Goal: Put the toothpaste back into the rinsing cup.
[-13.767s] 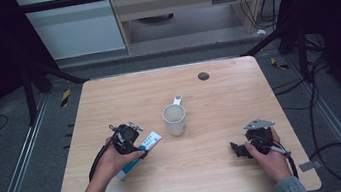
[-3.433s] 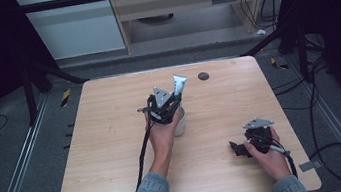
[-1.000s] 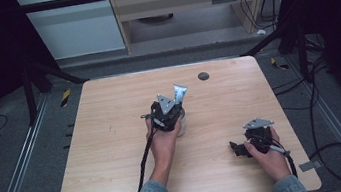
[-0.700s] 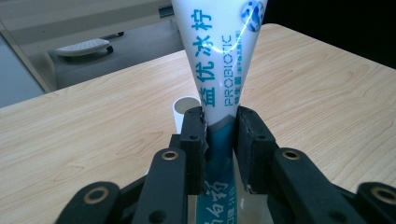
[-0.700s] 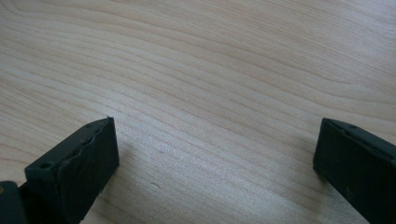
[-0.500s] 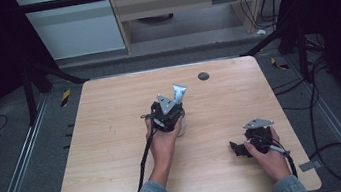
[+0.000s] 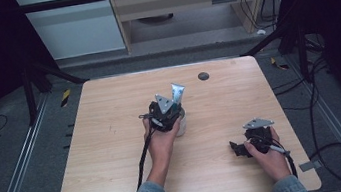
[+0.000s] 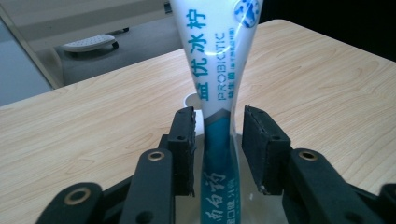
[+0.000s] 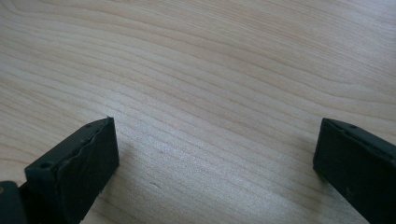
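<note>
The high view is dim and slightly soft; the pale desk (image 7: 115,149) is evenly lit from above, while the surroundings past its edges sink into near black. In the left gripper view a white glare streak runs down the tube (image 8: 219,74), and the near jaws blur. The right gripper view is sharp on the wood grain, with soft shadows beside the jaws.

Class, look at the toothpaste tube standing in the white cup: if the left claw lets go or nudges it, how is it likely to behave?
The toothpaste tube looks soft, so it would probably dent rather than resist a squeeze. It stands tall above the cup, wide flat end up, so it may lean against the rim once released. The left claw has its jaws slightly apart around the tube, and a sideways nudge might tip the cup.
</note>
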Available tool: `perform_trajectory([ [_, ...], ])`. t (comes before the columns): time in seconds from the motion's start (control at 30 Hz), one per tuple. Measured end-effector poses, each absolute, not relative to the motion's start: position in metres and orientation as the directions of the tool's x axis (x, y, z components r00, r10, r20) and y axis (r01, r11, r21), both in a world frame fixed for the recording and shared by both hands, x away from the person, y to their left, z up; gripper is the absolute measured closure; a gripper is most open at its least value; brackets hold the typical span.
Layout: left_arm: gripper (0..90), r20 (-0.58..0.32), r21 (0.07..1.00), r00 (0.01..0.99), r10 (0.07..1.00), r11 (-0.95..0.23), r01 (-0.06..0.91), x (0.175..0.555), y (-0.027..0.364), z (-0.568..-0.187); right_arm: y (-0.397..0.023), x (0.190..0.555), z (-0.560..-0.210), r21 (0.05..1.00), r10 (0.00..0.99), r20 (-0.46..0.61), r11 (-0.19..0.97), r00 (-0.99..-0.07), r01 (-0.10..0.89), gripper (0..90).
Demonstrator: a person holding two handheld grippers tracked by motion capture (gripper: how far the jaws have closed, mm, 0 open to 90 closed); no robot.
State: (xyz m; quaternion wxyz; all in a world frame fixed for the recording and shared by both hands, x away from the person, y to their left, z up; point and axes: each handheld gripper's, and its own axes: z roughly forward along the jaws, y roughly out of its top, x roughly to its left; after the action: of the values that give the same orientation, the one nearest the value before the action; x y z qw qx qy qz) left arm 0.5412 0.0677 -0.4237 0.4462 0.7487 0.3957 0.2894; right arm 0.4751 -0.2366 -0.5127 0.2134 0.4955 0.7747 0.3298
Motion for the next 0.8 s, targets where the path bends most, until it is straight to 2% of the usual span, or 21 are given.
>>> perform_trajectory([
  [0.67,55.2,0.138,0.872,0.544,0.828,-0.363,0.33,0.533,0.073,-0.415,-0.237,0.475,-0.513,0.723,0.908,-0.004,0.292,-0.418,0.627,0.4],
  [0.8,51.0,0.164,0.87,0.553,0.817,-0.384,0.309,0.528,0.072,-0.413,-0.237,0.475,-0.513,0.723,0.909,-0.004,0.291,-0.418,0.627,0.4],
])
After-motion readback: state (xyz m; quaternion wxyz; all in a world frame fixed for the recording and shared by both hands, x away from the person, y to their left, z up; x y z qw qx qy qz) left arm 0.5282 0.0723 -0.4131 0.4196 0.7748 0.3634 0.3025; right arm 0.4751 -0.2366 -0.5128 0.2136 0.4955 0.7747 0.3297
